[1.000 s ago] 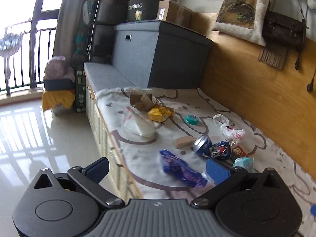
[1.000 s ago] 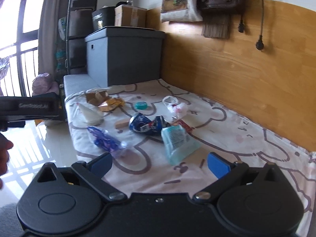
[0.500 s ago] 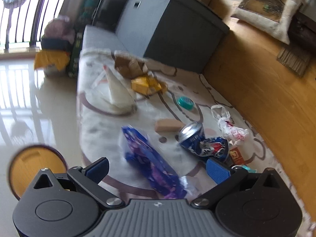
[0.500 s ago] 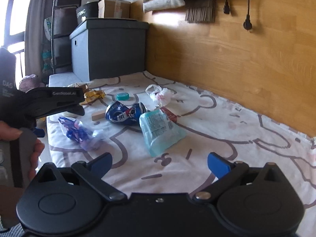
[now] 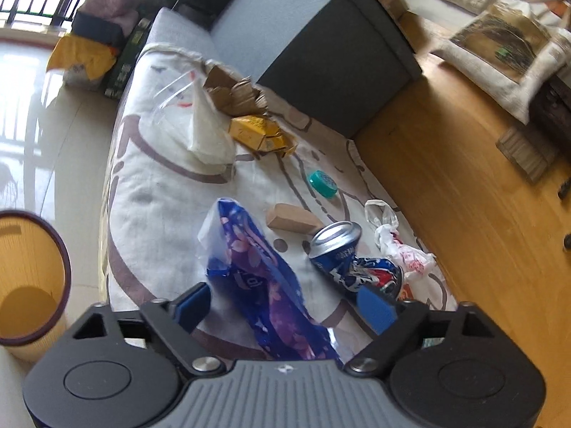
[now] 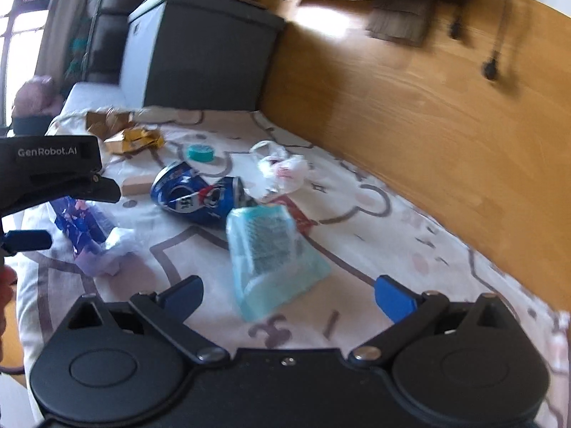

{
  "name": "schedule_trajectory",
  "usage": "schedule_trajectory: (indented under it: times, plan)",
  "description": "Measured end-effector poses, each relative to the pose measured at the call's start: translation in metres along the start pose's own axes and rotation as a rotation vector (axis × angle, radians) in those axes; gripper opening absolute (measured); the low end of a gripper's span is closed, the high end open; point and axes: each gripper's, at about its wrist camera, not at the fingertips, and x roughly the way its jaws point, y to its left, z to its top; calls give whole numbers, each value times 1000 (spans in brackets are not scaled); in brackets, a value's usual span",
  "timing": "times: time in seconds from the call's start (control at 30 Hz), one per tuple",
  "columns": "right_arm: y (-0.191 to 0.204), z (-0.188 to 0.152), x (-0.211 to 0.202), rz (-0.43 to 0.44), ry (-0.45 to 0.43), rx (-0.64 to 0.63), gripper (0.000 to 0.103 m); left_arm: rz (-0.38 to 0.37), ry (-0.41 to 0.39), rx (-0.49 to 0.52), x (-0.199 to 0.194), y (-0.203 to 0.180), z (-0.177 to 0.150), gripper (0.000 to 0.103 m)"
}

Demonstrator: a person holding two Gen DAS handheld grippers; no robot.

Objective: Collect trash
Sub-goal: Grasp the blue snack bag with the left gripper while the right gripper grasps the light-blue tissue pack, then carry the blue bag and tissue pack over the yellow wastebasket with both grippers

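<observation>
Left wrist view: left gripper (image 5: 283, 306) spread yet just narrowing, astride the near end of the blue-purple wrapper (image 5: 262, 278) — pads clear of it, long axis running straight away along the fingers, crushed can (image 5: 351, 262) just right, bin (image 5: 30, 281) down left.

Right wrist view: right gripper (image 6: 287, 294) spread wide, nothing pinched; teal packet (image 6: 269, 255) on the sheet (image 6: 410, 249) dead ahead between the fingers — lengthwise too. Nearer hand for it: the right.

Black housing on both: the left gripper (image 5: 285, 306) has a ribbed grey centre plate, the right gripper (image 6: 287, 296) plain black; blue pads, silver pivot screws, white "GenRobot.AI" lettering.
</observation>
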Motion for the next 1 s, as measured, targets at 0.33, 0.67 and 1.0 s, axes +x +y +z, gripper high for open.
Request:
schedule_trajectory:
  times: [0.33, 0.67, 1.0]
  plan:
    - [24, 26, 63, 2, 104, -65, 89, -11, 39, 10, 13, 6, 9, 64]
    - [27, 26, 95, -83, 198, -50, 61, 25, 82, 90, 21, 4, 7, 15]
    - [15, 29, 70, -68, 174, 33, 49, 47, 27, 187, 7, -2, 8, 11]
